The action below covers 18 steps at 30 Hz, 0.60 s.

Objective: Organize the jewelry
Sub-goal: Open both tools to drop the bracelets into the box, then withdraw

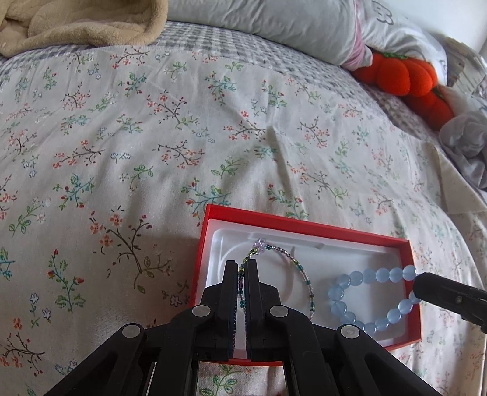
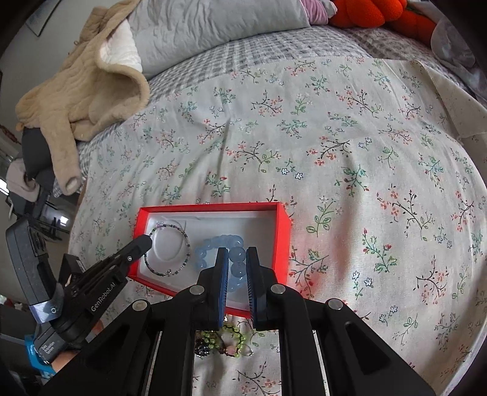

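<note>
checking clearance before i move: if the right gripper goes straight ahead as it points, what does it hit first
Likely the blue bead bracelet: the right gripper already straddles its beads, with the red box floor below. Depth is unclear.

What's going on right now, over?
Left gripper shut on seed-bead bracelet. Right gripper around blue bead bracelet, both in red box. More jewelry waiting outside.

the left gripper [image 1: 242, 268] covers part of the thin bead bracelet [image 1: 299, 269] between its jaws. below the right gripper [image 2: 236, 259], its fingers hide most of a green bead cluster [image 2: 226, 336]. the orange plush [image 2: 374, 12] is cut off by the top edge.
</note>
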### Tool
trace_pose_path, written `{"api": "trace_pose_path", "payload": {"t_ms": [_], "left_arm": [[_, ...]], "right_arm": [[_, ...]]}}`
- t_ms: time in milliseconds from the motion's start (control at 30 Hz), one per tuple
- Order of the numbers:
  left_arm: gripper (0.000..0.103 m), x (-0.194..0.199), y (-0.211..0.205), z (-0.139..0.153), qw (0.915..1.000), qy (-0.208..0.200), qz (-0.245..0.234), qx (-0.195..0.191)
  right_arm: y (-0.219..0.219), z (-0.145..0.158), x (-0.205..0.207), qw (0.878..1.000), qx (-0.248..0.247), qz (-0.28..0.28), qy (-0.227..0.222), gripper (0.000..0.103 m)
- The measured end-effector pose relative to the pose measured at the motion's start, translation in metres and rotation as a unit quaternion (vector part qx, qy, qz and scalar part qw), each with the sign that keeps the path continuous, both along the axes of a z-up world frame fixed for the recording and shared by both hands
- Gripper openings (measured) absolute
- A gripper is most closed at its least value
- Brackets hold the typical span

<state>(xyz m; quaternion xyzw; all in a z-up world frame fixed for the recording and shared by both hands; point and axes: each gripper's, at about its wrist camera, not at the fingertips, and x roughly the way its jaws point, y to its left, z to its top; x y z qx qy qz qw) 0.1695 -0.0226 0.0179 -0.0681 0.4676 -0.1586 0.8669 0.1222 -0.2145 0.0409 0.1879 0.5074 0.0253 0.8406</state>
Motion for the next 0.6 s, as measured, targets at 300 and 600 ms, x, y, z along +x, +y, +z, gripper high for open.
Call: {"api": "trace_pose_path", "payload": {"t_ms": [300, 600], "left_arm": [[0.039, -0.025, -0.001, 0.025, 0.9988, -0.010, -0.021, 0.044], [0.079, -0.065, 0.014, 0.034, 0.9980, 0.005, -0.022, 0.059]], "right_arm": [[-0.009, 0.024, -0.027, 1.000, -0.015, 0.000, -0.009, 0.039], [-0.004, 0.032, -0.066, 0.999, -0.044, 0.012, -0.008, 0.055]]}}
